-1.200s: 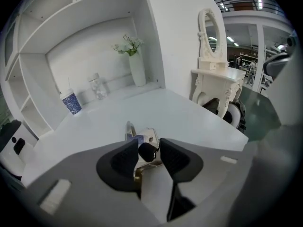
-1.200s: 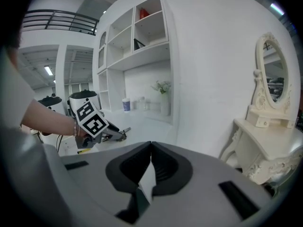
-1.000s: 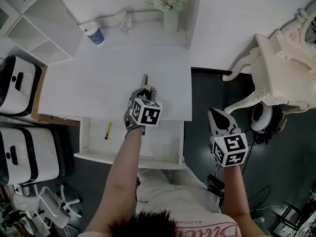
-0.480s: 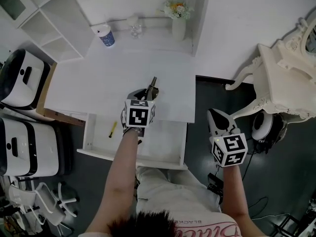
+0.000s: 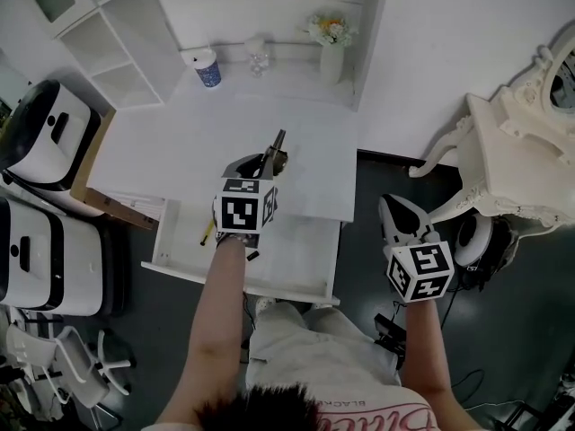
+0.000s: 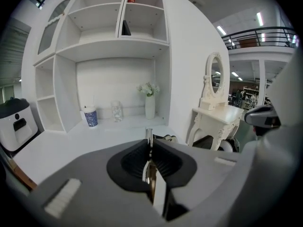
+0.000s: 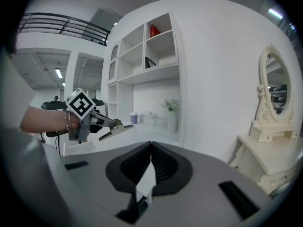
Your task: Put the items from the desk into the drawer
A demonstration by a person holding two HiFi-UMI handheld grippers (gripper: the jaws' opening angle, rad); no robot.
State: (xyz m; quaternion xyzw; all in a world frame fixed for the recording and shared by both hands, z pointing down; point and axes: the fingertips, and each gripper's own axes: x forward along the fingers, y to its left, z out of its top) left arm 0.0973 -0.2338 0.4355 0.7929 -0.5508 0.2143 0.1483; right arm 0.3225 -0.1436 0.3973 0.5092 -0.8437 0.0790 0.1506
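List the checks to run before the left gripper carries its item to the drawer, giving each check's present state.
1. Left gripper holds the thin item; its jaws have just been closing on it: ok.
2. Item is off the desk: ok.
3. Drawer open: ok.
4. Free space in it beside the yellow item: ok.
5. Right gripper shut, empty, off to the side: ok.
6. Grip firmness: cannot tell.
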